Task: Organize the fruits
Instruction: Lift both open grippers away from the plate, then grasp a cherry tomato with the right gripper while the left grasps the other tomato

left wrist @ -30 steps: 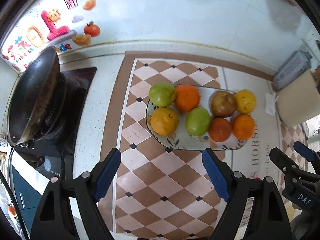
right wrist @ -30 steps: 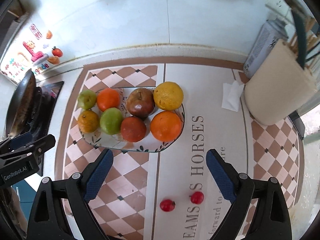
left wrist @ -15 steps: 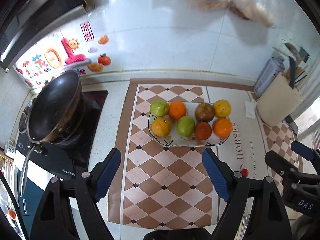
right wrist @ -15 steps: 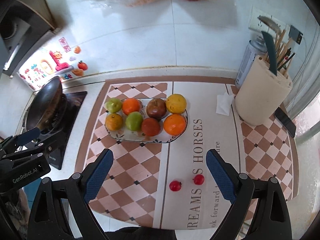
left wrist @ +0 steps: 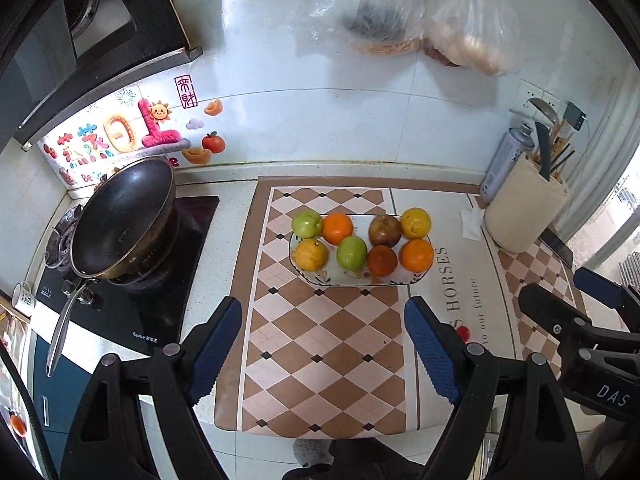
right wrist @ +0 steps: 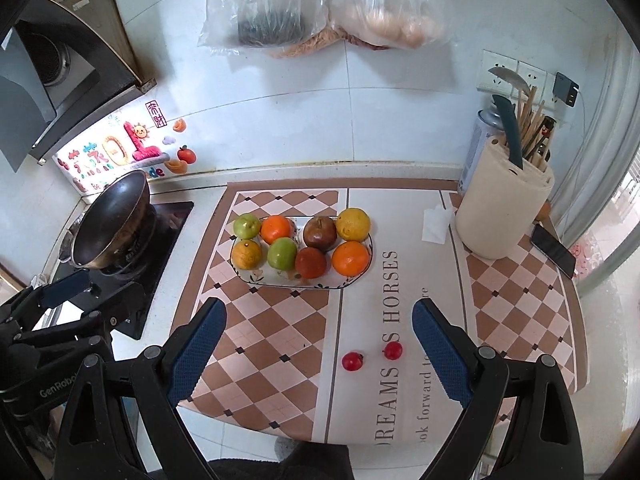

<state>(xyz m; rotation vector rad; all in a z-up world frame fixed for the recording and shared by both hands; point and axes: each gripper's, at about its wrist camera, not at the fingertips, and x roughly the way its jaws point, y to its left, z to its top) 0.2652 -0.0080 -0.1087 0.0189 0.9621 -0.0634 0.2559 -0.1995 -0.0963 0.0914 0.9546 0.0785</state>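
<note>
While both tools hang high above the counter with nothing in them, the left gripper (left wrist: 322,354) spread wide and the right gripper (right wrist: 318,354) likewise wide and empty, the fruit sits mostly sorted: eight pieces in two rows on the oval plate (right wrist: 256,280), on the checked mat (right wrist: 280,328). Two small red fruits (right wrist: 352,361) lie loose on the mat's pale panel, well apart from the plate and near the counter's front edge. Being round and small, they would likely roll off that edge if a pad nudged one instead of closing squarely around it. From this height a descent could also be misjudged and squash one. The plate looks full, so adding a fruit might dislodge the orange (right wrist: 350,258) at its right end, near the utensil holder (right wrist: 502,216)
</note>
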